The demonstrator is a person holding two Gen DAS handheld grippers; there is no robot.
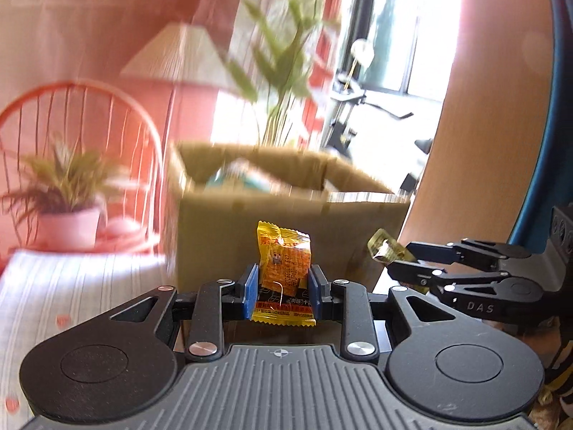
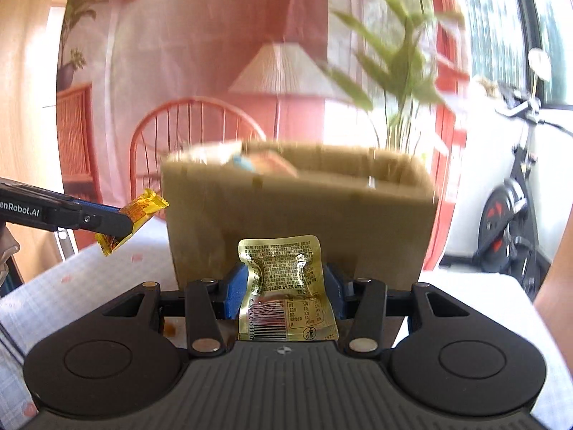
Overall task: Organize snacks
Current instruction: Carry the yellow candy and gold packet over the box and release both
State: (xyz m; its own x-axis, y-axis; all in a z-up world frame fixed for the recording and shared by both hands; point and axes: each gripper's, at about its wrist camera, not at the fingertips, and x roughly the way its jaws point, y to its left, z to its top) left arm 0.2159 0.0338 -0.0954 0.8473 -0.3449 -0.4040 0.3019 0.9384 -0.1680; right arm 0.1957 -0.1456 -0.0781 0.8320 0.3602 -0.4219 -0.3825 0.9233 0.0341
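My left gripper (image 1: 283,288) is shut on a small yellow-orange snack packet (image 1: 284,268), which stands upright between the blue pads. My right gripper (image 2: 286,286) is shut on a gold foil snack pouch (image 2: 286,286) with printed text and a barcode. Both are held in the air in front of an open cardboard box (image 1: 286,222) (image 2: 297,215) that has several packets inside. In the left wrist view the right gripper (image 1: 397,261) shows at the right with its gold pouch (image 1: 383,251). In the right wrist view the left gripper (image 2: 121,224) shows at the left with the yellow packet (image 2: 139,215).
The box stands on a table with a pale striped cloth (image 1: 71,286). A potted plant (image 1: 68,193) and a red chair (image 2: 193,136) stand behind, with a tall leafy plant (image 2: 394,71) behind the box. An exercise bike (image 2: 512,197) is at the right.
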